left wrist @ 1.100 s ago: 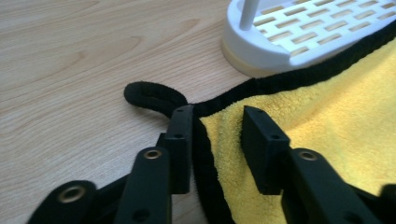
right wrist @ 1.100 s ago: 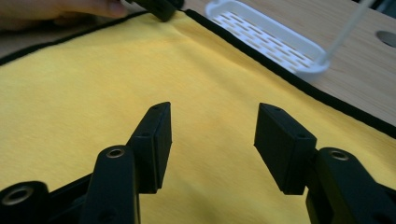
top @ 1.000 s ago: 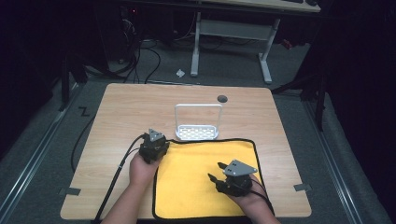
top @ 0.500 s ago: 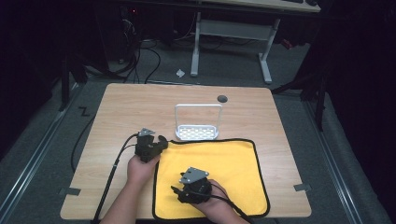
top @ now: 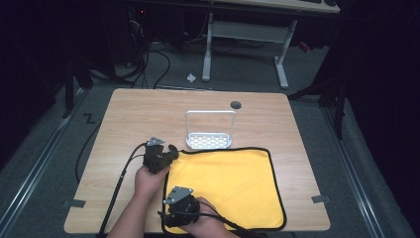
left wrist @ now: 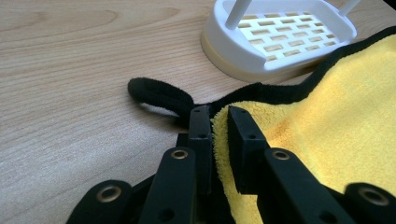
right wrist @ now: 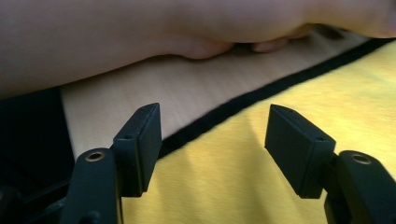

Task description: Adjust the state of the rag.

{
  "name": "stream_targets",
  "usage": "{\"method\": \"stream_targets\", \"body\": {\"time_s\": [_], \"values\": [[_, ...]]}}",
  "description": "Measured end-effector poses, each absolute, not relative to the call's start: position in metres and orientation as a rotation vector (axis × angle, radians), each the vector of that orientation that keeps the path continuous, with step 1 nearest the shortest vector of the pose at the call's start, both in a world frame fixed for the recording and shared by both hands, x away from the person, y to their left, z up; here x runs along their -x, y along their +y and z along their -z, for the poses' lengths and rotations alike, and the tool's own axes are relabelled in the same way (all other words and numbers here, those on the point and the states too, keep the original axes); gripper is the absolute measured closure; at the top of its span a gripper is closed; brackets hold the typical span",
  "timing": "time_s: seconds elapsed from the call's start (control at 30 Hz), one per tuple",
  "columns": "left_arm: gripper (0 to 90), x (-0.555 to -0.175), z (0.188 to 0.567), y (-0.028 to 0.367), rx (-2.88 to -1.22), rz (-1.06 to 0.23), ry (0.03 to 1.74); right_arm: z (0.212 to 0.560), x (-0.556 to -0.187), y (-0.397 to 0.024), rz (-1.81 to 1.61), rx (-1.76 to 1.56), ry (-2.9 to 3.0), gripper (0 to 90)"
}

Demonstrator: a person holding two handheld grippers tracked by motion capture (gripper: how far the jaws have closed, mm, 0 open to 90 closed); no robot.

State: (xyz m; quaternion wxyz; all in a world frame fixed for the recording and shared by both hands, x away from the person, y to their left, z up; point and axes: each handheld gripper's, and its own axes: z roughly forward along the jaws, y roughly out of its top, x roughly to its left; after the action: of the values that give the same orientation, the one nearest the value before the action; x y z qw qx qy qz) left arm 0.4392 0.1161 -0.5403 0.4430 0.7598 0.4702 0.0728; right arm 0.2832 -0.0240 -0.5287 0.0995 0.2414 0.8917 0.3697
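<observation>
Between the left tool's (left wrist: 218, 122) two black jaws sits the far-left corner of the yellow cloth (top: 233, 183), pinched at its black-edged hem, with the hem's small black loop (left wrist: 159, 94) lying on the wooden surface (top: 148, 114) just ahead of the tips. The cloth itself lies flat on the near half of the surface, its far edge touching the white soap dish (top: 209, 140).

The right tool (right wrist: 212, 130) is spread wide, its jaws having just been opening, and nothing is pressed between them; it hovers over the cloth's near-left edge, with the black hem running just ahead of its tips and the left forearm (right wrist: 140, 37) close beyond.

Risks, as I judge them: the left pinch holds only a thin bite of the corner, so a pull could slip it free. The right tool may close on one layer too far inside the hem, or scrape the surface and catch nothing. With both hands crowded at the same side, the tool could bump the forearm. Lifting the cloth could also drag the light dish along.
</observation>
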Motion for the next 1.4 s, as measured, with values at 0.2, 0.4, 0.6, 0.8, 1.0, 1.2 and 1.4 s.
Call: {"method": "stream_targets", "body": {"time_s": [0.2, 0.4, 0.6, 0.8, 1.0, 1.2, 1.4], "values": [[79.9, -0.439, 0.54, 0.116, -1.881, -0.179, 1.169, 0.534, -0.276, -0.019, -1.047, -0.638, 2.638, 38.6], [79.9, -0.44, 0.541, 0.117, -1.876, -0.175, 1.174, 0.529, -0.28, -0.032, -0.988, -0.638, 2.573, 68.8], [80.0, -0.441, 0.541, 0.118, -1.868, -0.167, 1.181, 0.514, -0.28, -0.048, -1.055, -0.65, 2.527, 81.0], [80.7, -0.44, 0.54, 0.119, -1.855, -0.174, 1.179, 0.506, -0.279, -0.059, -1.091, -0.644, 2.482, 81.7], [82.3, -0.438, 0.539, 0.122, -1.821, -0.155, 1.16, 0.499, -0.278, -0.067, -1.134, -0.65, 2.449, 81.8], [83.4, -0.437, 0.536, 0.13, -1.745, -0.127, 1.185, 0.491, -0.28, -0.065, -1.216, -0.646, 2.428, 81.7], [83.4, -0.431, 0.536, 0.146, -1.662, -0.098, 1.236, 0.486, -0.276, -0.048, -1.25, -0.6, 2.427, 81.6]]}}
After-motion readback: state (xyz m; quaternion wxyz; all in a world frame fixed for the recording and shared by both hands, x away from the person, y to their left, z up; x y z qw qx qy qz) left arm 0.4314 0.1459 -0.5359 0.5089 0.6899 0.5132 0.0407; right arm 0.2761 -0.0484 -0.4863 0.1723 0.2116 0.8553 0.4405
